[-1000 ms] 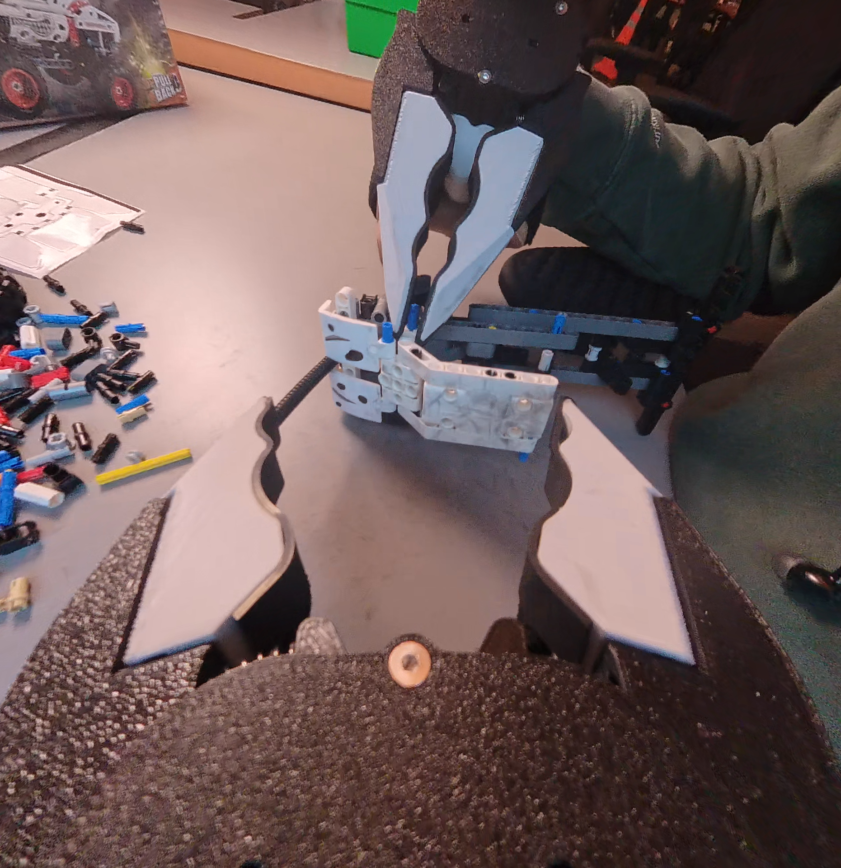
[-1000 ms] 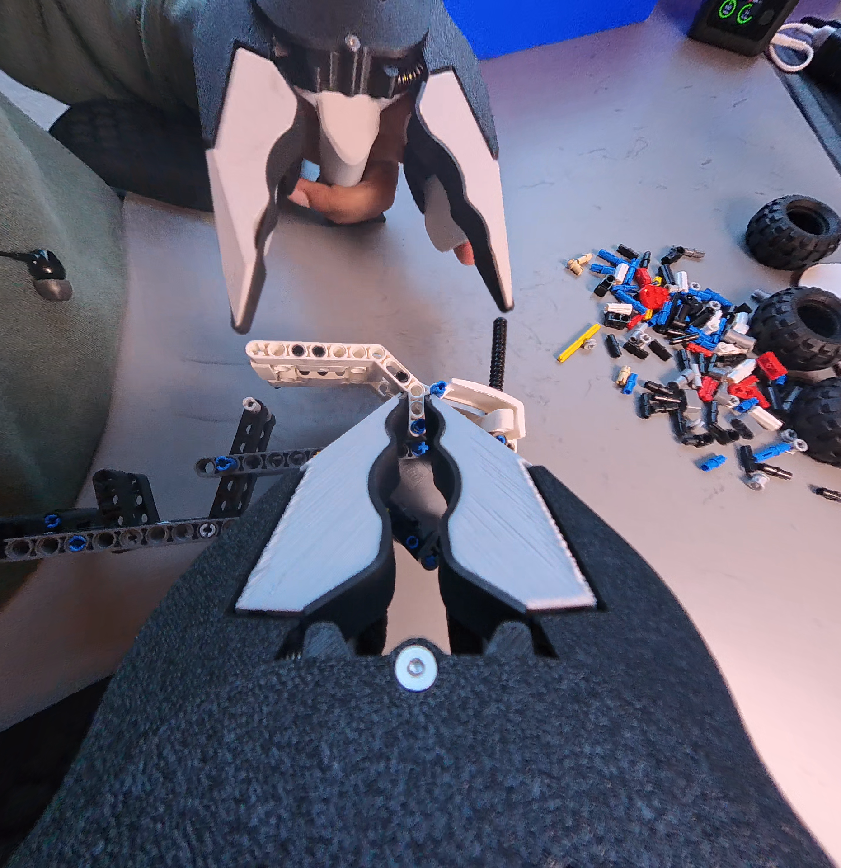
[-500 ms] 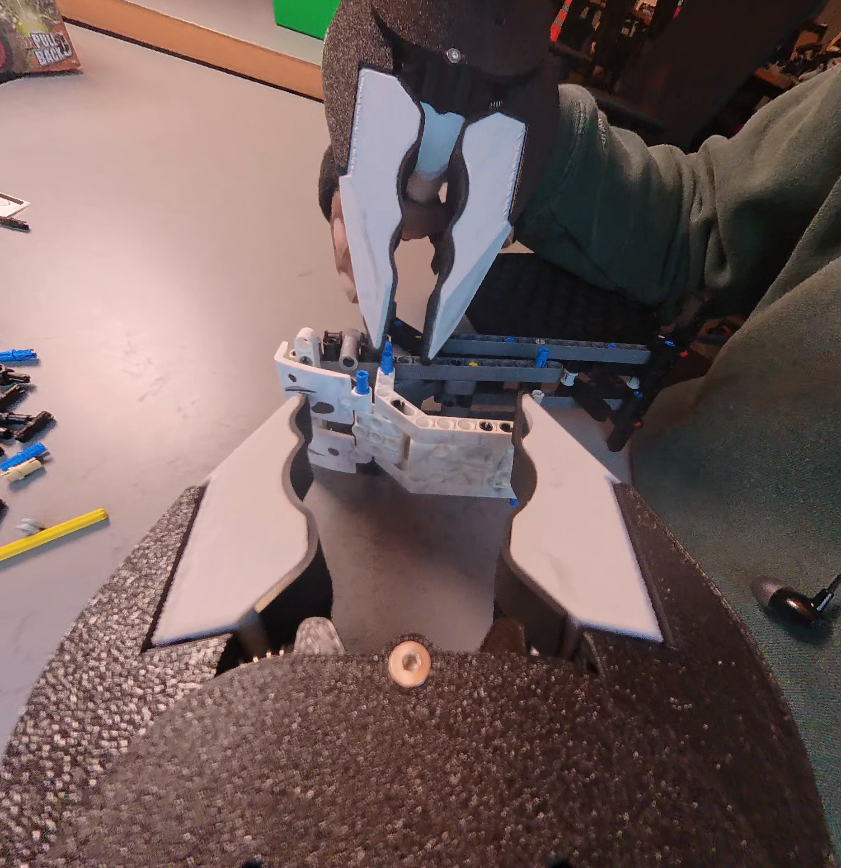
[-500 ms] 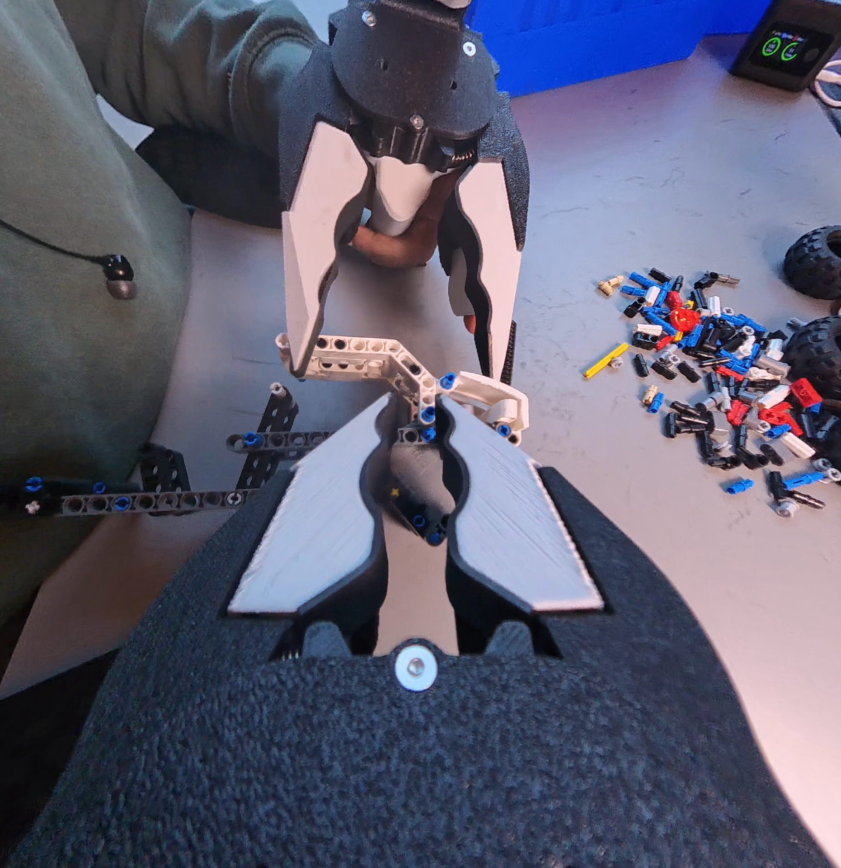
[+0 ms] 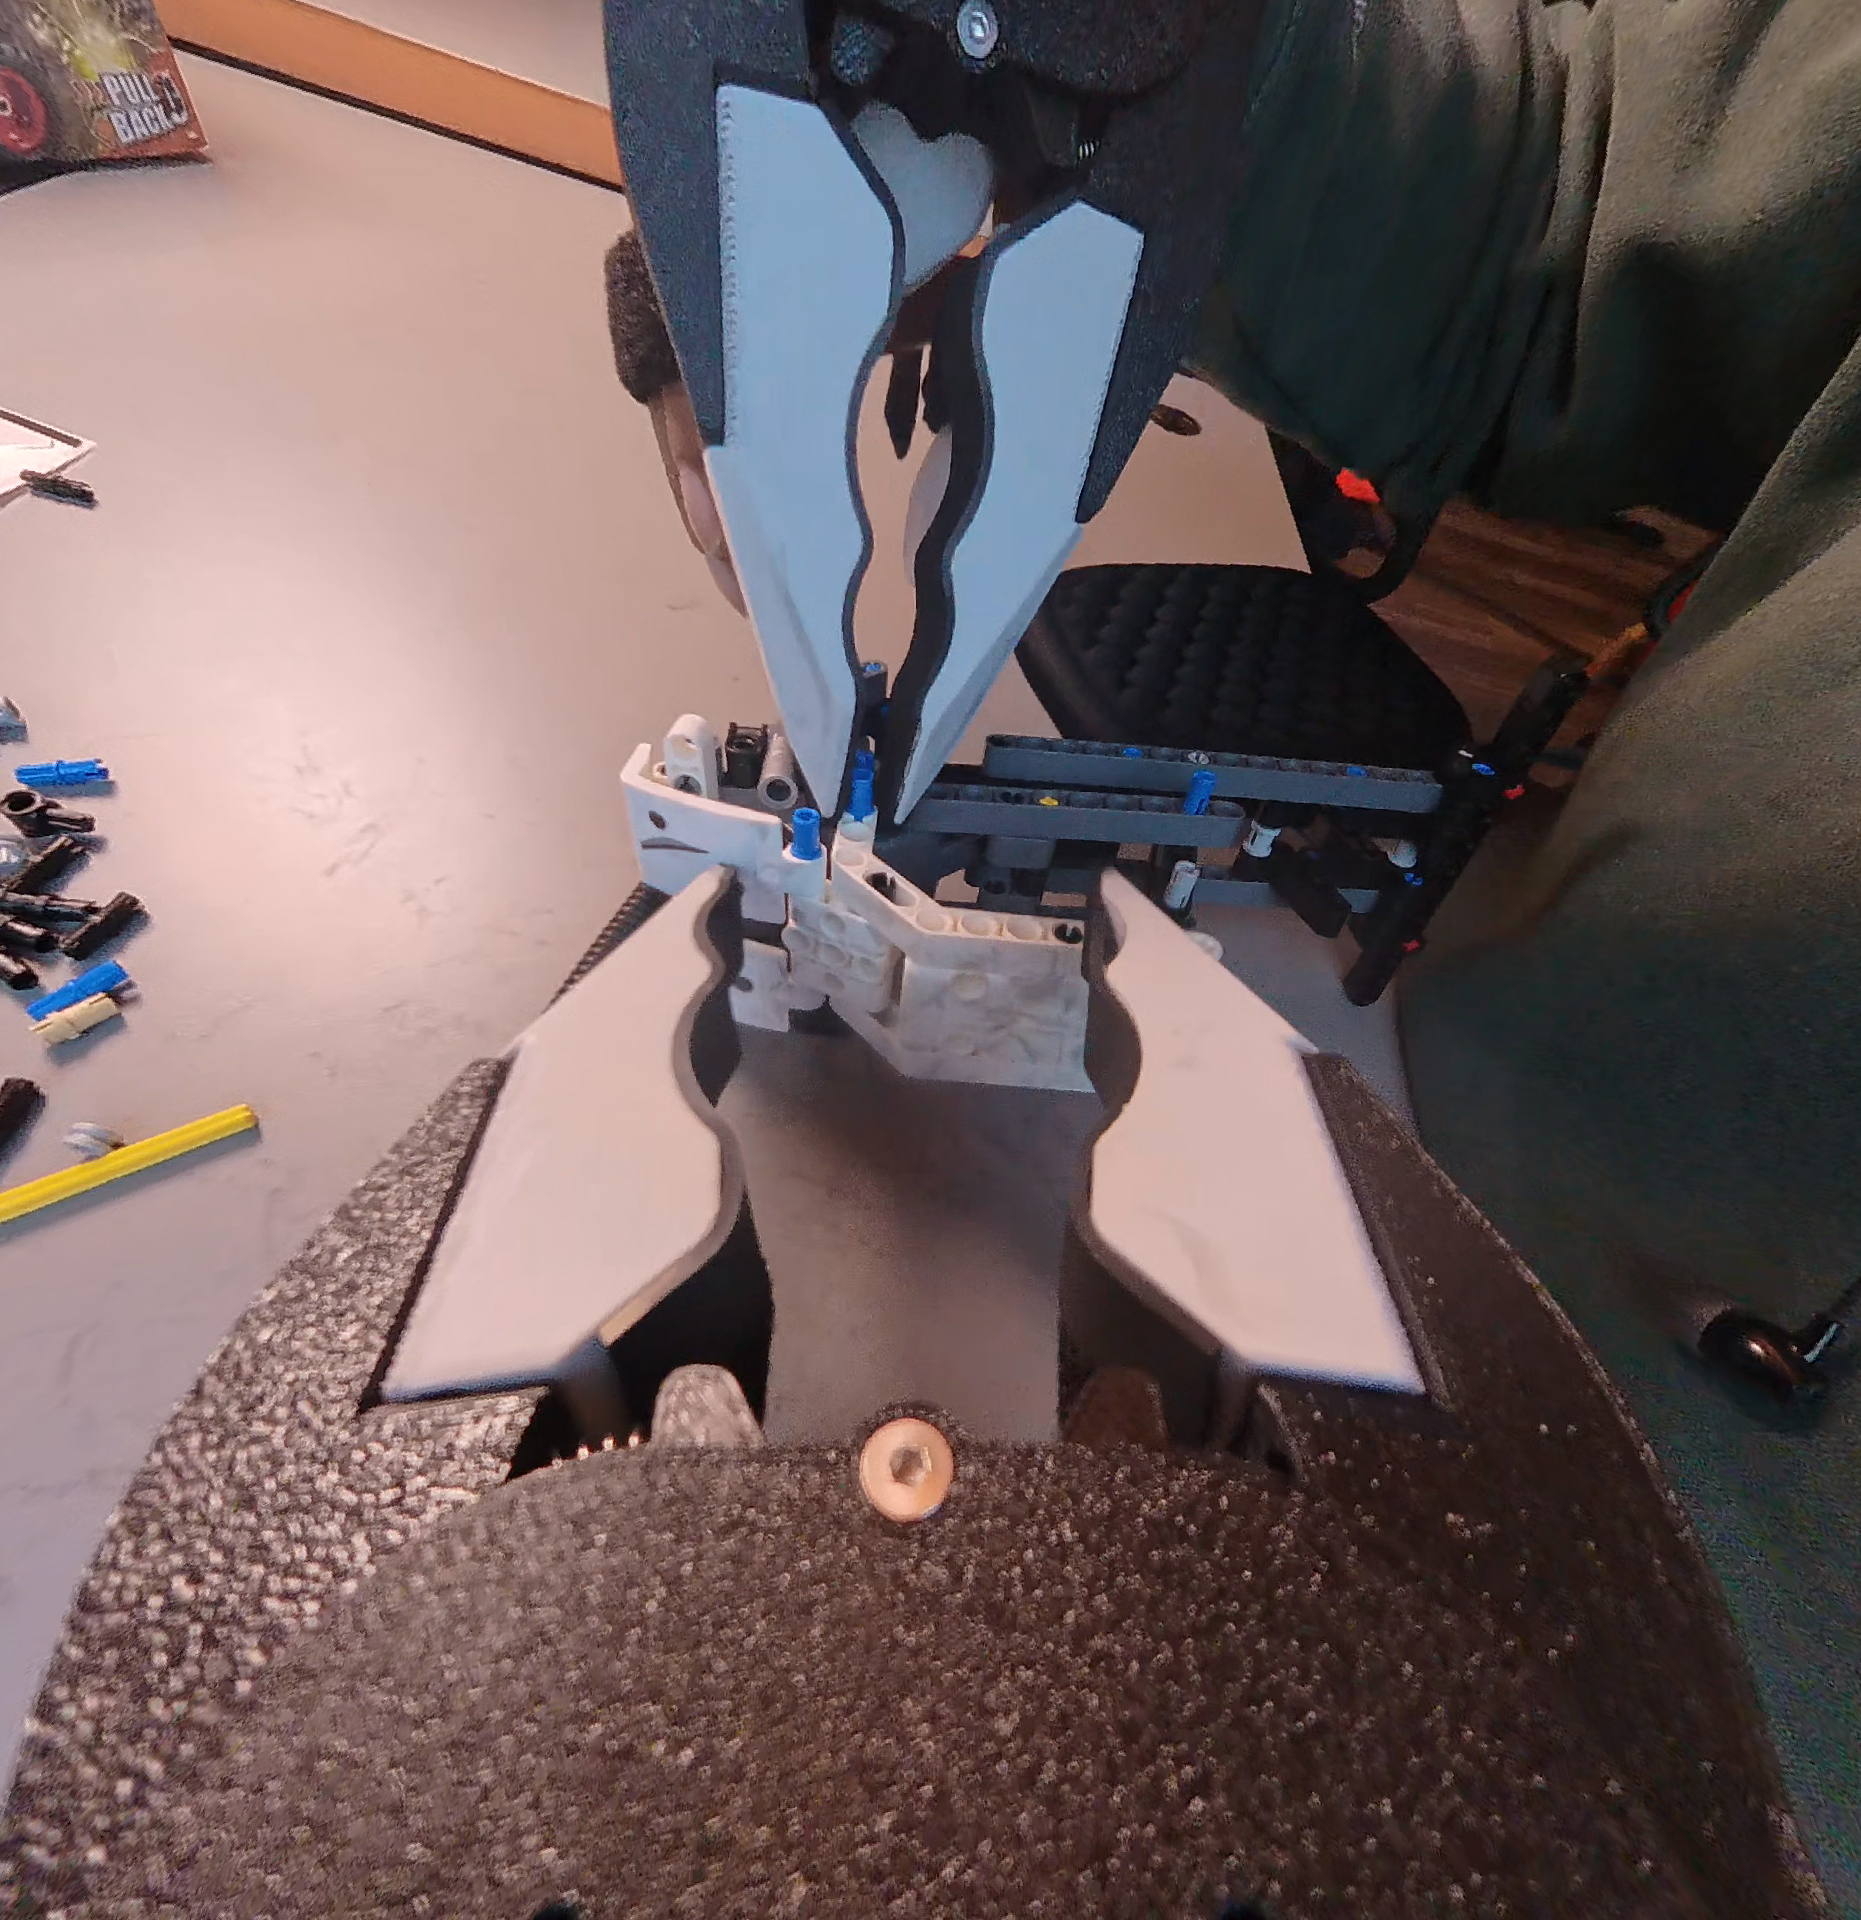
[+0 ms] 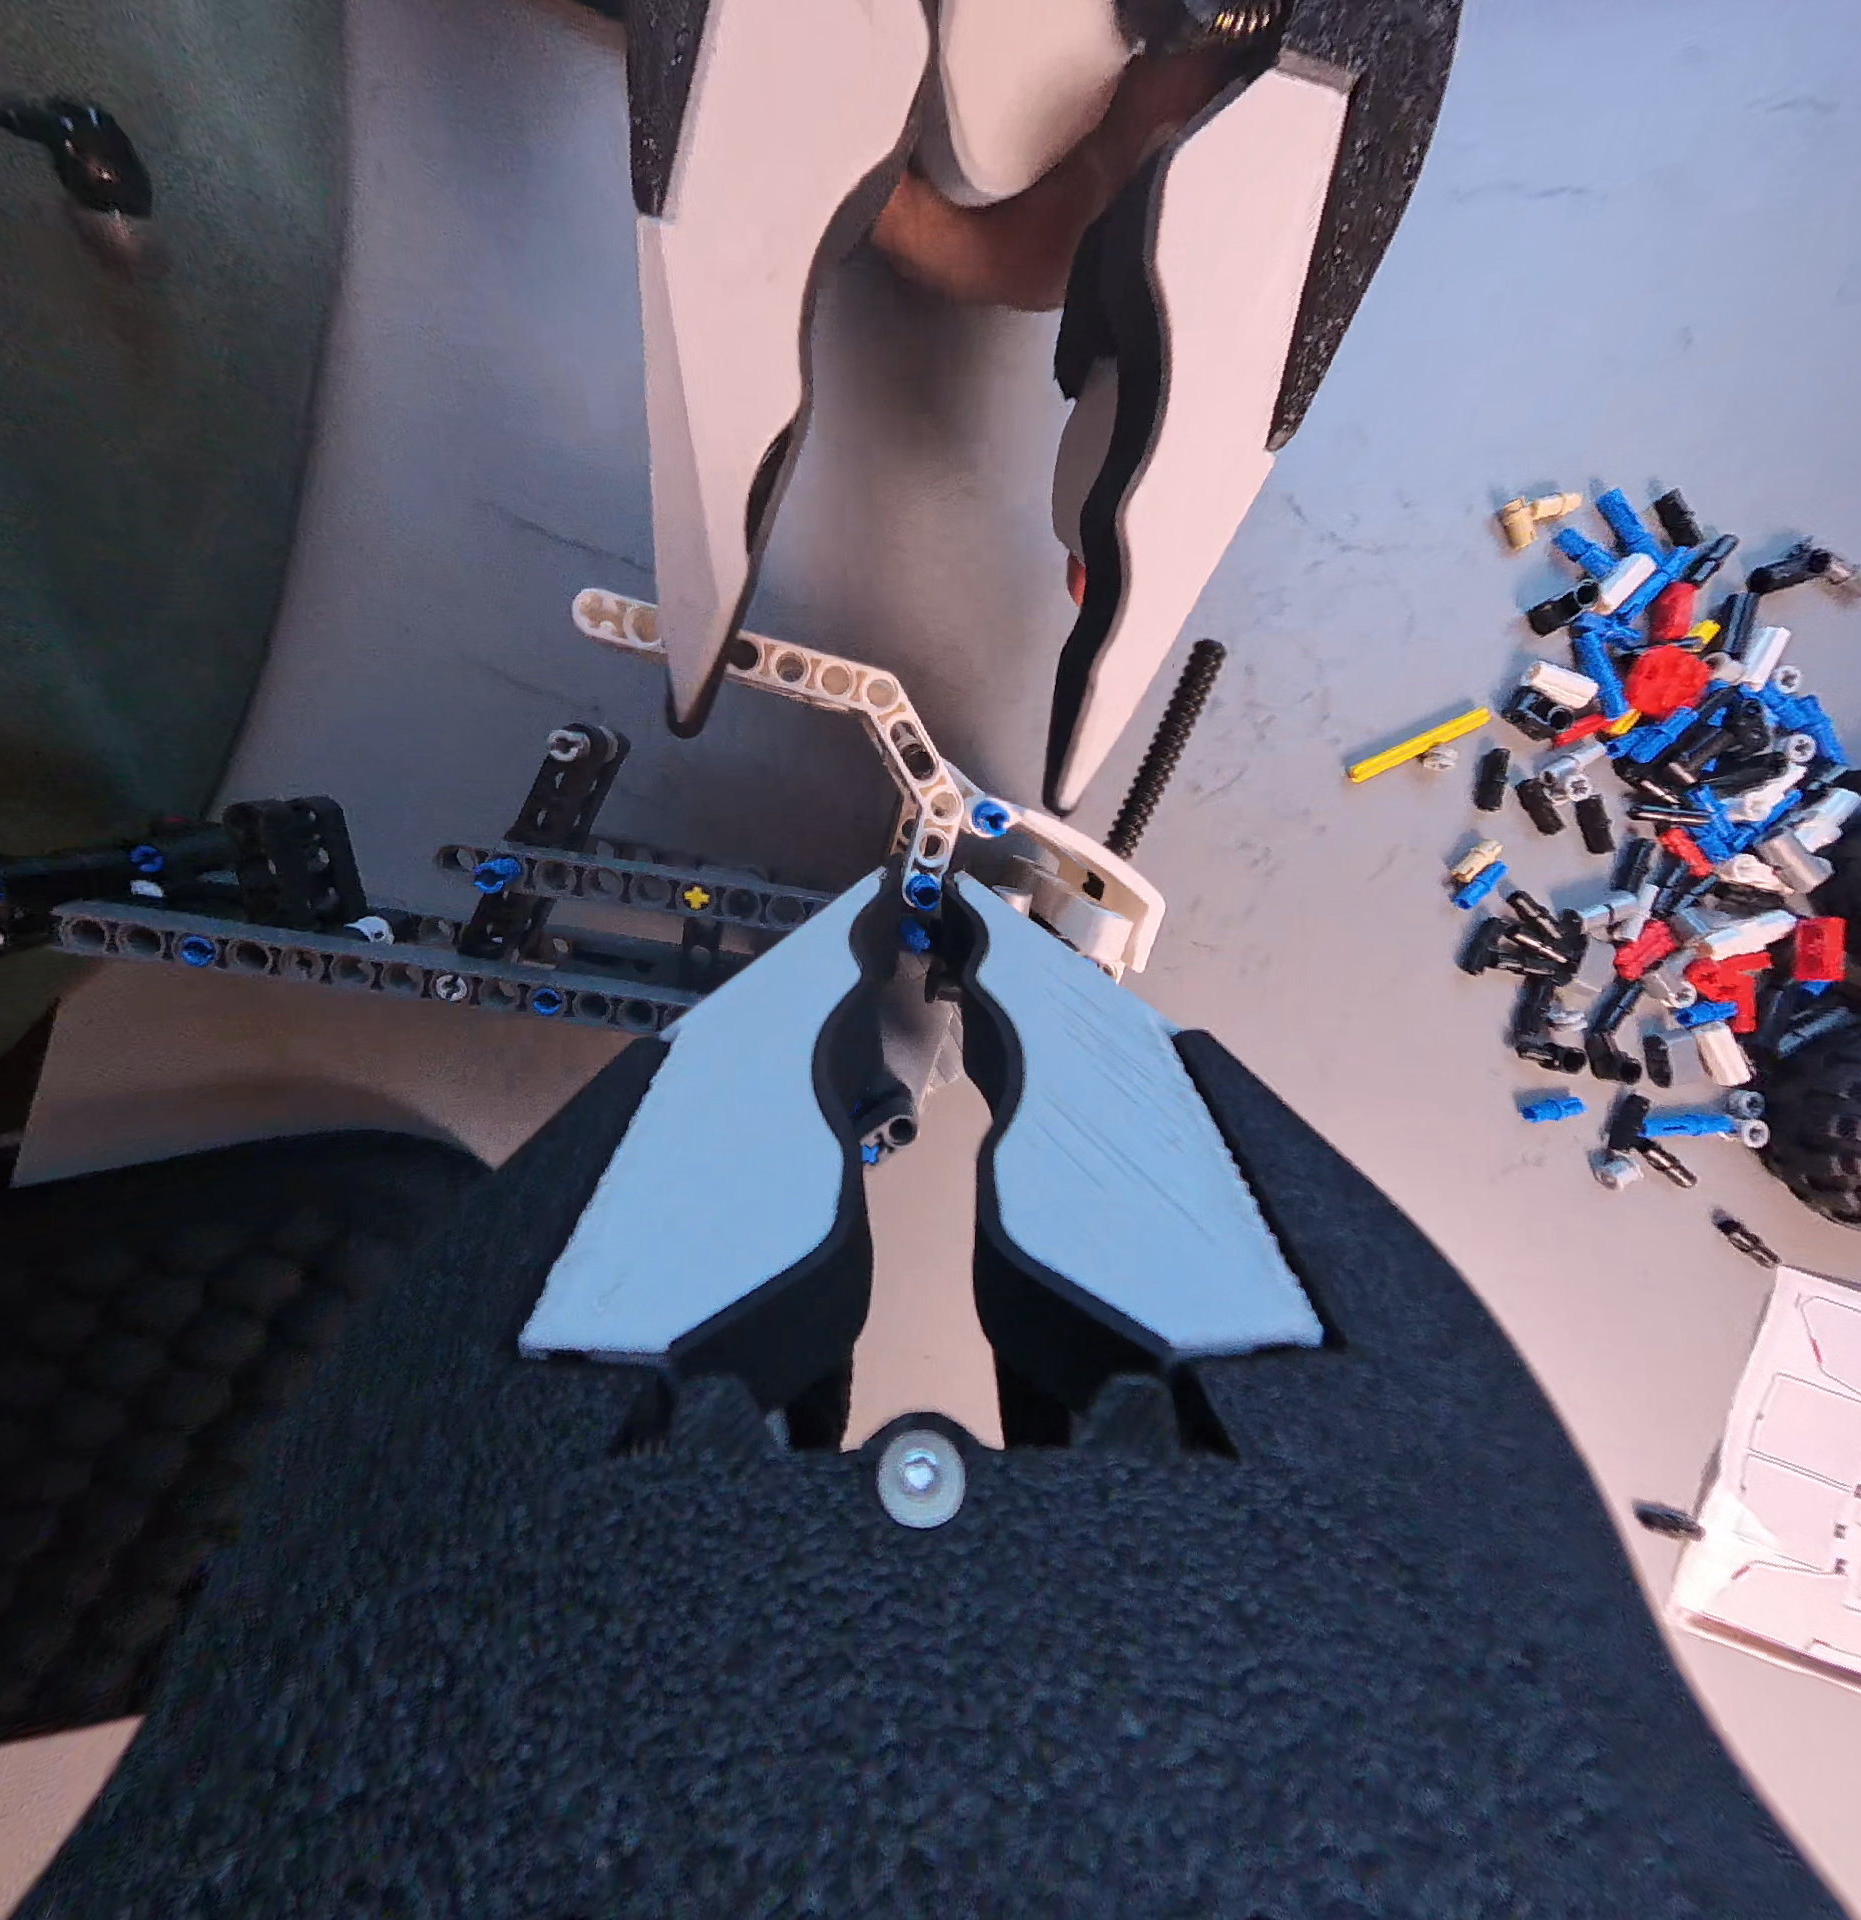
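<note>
Model [image 5: 967, 997] on the table [image 5: 386, 520], white front panel facing the left gripper [image 5: 910, 904]. Left tongs released, spread either side of that panel, close beside it; contact not clear. Right gripper [image 6: 921, 883] steep from above, clenched on a blue pin [image 5: 858, 790] at the model's top edge, dark beams [image 5: 1113, 821] trailing behind. Loose parts [image 6: 1674, 831], tyre [image 6: 1840, 1122] and yellow axle [image 5: 115, 1164] well apart. Printed box [image 5: 64, 94] and sheet [image 6: 1799, 1475] lettered, left unread.

Matt grey table [image 5: 365, 436], smooth; grippers' bodies [image 5: 905, 1662] of rough, grainy black plastic with smooth pale plates; glossy plastic model [image 5: 905, 966]; knobbly rubber tyres [image 6: 1840, 1122]; paper sheet [image 6: 1799, 1496].
</note>
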`<state>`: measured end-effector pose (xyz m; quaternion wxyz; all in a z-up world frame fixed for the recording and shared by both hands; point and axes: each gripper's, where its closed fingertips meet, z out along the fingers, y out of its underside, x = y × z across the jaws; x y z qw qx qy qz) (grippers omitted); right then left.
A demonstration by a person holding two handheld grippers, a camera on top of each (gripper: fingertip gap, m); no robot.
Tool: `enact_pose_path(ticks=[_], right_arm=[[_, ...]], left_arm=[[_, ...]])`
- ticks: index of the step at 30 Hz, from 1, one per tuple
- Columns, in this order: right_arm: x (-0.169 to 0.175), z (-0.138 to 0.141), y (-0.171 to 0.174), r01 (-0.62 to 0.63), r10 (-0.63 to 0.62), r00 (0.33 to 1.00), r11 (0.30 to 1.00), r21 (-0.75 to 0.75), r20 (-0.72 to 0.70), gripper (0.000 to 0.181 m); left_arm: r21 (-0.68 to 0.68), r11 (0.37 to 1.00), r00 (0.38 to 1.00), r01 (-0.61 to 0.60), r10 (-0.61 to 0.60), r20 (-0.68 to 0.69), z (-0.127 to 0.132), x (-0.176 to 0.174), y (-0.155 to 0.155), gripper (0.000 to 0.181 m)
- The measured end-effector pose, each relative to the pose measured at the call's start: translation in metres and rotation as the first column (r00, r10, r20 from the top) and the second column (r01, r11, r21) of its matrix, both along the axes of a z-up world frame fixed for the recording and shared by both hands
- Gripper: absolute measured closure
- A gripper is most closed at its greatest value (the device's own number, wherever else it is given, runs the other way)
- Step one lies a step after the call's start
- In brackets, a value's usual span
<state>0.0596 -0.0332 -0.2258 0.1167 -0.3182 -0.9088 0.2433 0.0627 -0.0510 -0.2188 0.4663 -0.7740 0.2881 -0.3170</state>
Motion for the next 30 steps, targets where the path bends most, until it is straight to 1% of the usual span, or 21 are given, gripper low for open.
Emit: enact_pose_path(ticks=[1,6,10,15,18,20,22,24,30], right_arm=[[0.001,0.000,0.000,-0.010,0.009,1.000,1.000,0.010,0.016,0.175],[0.005,0.000,0.003,-0.034,0.032,0.997,0.999,0.038,0.064,0.175],[0.008,0.000,0.006,-0.041,0.036,0.996,0.998,0.056,0.083,0.175],[0.012,0.000,0.009,-0.023,0.018,0.996,0.997,0.067,0.083,0.175],[0.014,0.003,0.011,-0.009,0.004,0.997,0.998,0.064,0.078,0.177],[0.017,0.011,0.013,0.005,-0.007,0.998,0.999,0.031,0.068,0.177],[0.026,0.018,0.016,0.006,-0.006,0.997,1.000,0.003,0.076,0.170],[0.029,0.021,0.021,0.021,-0.021,0.998,1.000,0.007,0.055,0.169],[0.025,0.016,0.018,0.033,-0.033,0.999,0.999,0.005,0.009,0.169]], left_arm=[[0.003,1.000,1.000,-0.007,0.007,-0.005,0.001,-0.001,0.000,0.121],[-0.025,0.999,0.998,-0.040,0.039,-0.042,0.003,-0.003,0.000,0.131],[-0.096,0.995,0.997,-0.039,0.033,-0.063,0.001,0.002,0.001,0.137],[-0.193,0.979,0.997,-0.059,0.048,-0.060,-0.003,0.007,0.007,0.140],[-0.231,0.970,0.995,-0.073,0.056,-0.076,-0.005,0.009,0.012,0.145],[-0.242,0.967,0.994,-0.080,0.059,-0.093,-0.006,0.010,0.015,0.148],[-0.247,0.965,0.992,-0.087,0.063,-0.106,-0.006,0.010,0.017,0.150],[-0.241,0.966,0.990,-0.092,0.063,-0.123,-0.006,0.010,0.019,0.152],[-0.227,0.969,0.984,-0.098,0.060,-0.169,-0.007,0.010,0.023,0.158]])
